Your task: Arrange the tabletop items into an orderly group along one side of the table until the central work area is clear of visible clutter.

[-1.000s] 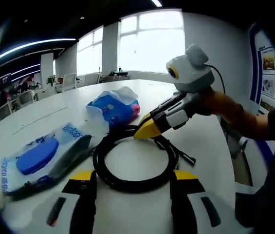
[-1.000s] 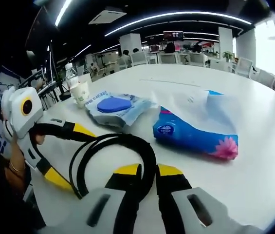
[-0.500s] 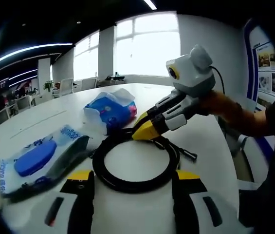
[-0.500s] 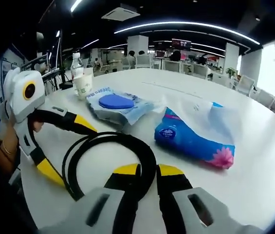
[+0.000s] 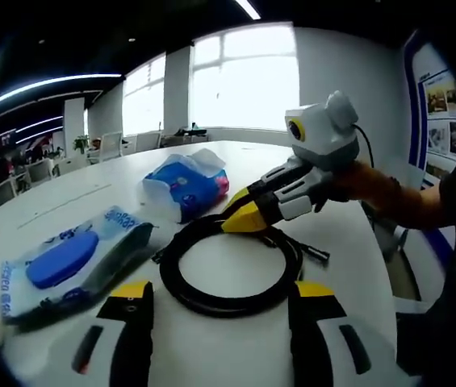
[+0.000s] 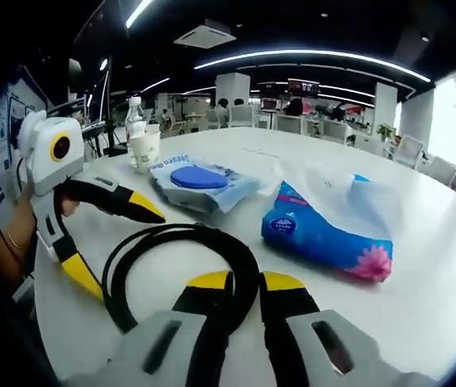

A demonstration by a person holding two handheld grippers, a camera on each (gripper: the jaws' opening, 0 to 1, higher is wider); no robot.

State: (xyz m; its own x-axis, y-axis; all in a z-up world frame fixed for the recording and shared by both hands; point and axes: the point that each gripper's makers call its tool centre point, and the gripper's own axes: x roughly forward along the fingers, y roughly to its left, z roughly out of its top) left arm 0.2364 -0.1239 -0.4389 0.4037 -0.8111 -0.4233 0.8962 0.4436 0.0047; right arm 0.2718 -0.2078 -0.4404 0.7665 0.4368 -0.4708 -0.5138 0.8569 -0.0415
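Observation:
A black cable (image 5: 229, 270) lies coiled in a loop on the white table (image 5: 349, 234). My right gripper (image 6: 246, 280) is shut on the near edge of the cable (image 6: 175, 242); in the left gripper view the right gripper (image 5: 242, 216) comes in from the right with its yellow tips pinched on the loop's far side. My left gripper (image 5: 223, 289) stands open, its jaws wide apart at the loop's near side, holding nothing. In the right gripper view the left gripper (image 6: 115, 242) shows at the left, jaws spread beside the coil.
A blue tissue pack (image 5: 186, 184) (image 6: 328, 230) lies beyond the cable. A wet-wipes pack with a blue lid (image 5: 62, 262) (image 6: 199, 181) lies beside it. A paper cup (image 6: 145, 149) and a bottle (image 6: 135, 121) stand at the table's edge. A person's hand (image 6: 18, 242) holds the left gripper.
Both views have shifted a little with the hands. The right gripper stays shut on the cable, and the left gripper stays open beside the coil.

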